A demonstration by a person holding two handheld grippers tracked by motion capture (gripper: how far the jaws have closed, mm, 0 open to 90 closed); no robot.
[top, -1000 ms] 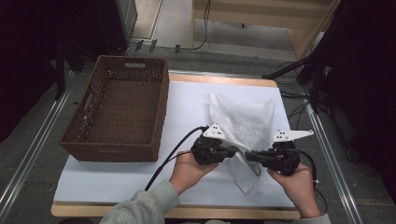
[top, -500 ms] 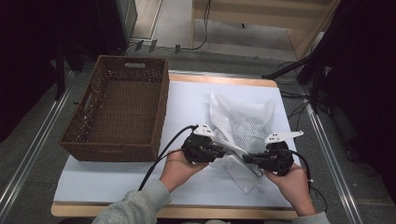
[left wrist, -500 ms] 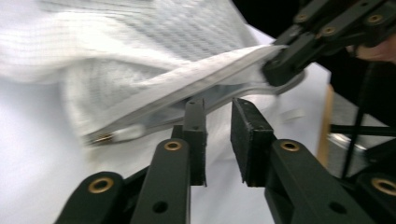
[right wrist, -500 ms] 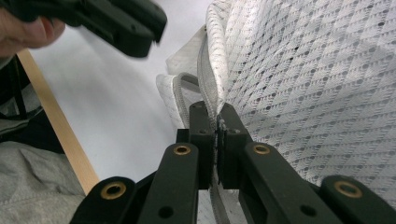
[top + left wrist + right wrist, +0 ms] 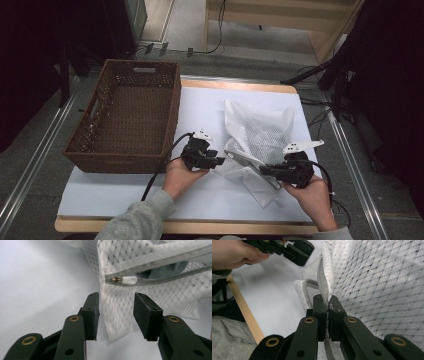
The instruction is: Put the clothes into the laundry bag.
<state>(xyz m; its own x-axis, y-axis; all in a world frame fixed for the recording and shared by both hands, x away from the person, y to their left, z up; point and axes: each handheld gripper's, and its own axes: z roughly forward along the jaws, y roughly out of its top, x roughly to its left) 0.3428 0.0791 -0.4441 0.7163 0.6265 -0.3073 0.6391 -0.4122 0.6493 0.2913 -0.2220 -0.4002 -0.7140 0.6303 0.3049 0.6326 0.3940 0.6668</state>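
Mesh bag (image 5: 372, 285) edge pinched between right gripper (image 5: 328, 308) fingers (image 5: 319, 315).

A white mesh laundry bag (image 5: 257, 140) lies crumpled on the white table cover, to the right of the basket, with its lower end running toward the table's near edge. A grey zipper (image 5: 172, 263) runs along its edge, partly open, showing a dark grey inside; the small white zipper pull (image 5: 129, 279) sits at the closed end, just beside the bag's corner, where a flap of mesh hangs down
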